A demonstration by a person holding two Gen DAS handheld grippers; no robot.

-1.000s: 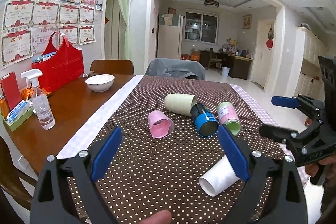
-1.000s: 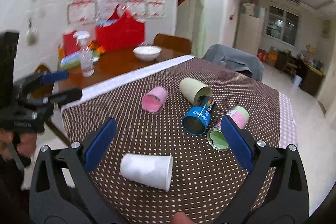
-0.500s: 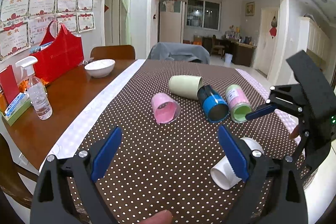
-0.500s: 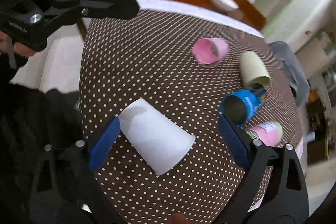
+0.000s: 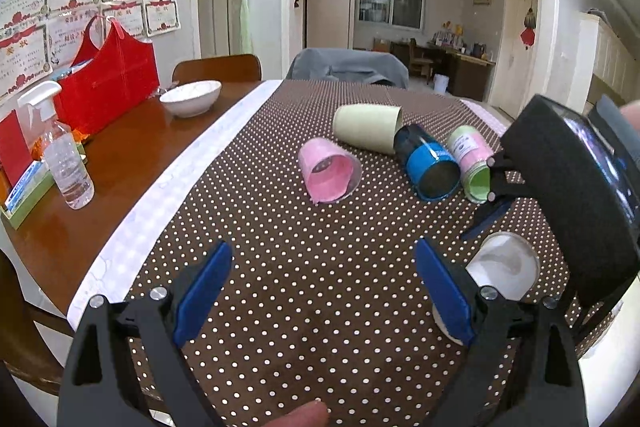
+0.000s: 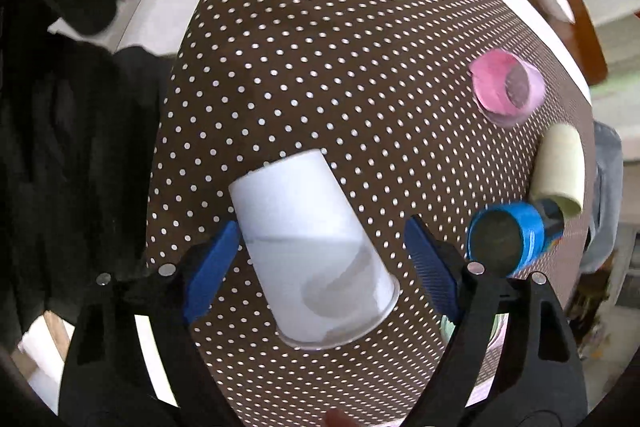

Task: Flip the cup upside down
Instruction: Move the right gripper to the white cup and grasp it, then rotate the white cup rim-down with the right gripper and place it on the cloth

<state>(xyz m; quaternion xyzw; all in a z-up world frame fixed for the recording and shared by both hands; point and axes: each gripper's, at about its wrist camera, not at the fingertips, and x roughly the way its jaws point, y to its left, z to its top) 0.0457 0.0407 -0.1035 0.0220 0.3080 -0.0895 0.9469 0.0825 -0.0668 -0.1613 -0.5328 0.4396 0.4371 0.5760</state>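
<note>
A white paper cup (image 6: 316,251) lies on its side on the brown dotted tablecloth (image 6: 320,67). My right gripper (image 6: 320,259) hangs over it, open, its blue pads on either side of the cup without touching. In the left wrist view the cup's mouth (image 5: 502,267) faces the camera at the right, under the right gripper's black body (image 5: 576,203). My left gripper (image 5: 320,291) is open and empty above the cloth near the table's front edge.
A pink cup (image 5: 328,169), a cream cup (image 5: 368,127), a blue cup (image 5: 428,167) and a green-pink cup (image 5: 470,159) lie on their sides mid-table. A white bowl (image 5: 190,97), a red bag (image 5: 106,79) and a spray bottle (image 5: 66,163) stand at the left.
My right gripper has swung in from the right and tilted down over the white cup, now straddling it. My left gripper has stayed low and open, shifting slightly forward.
</note>
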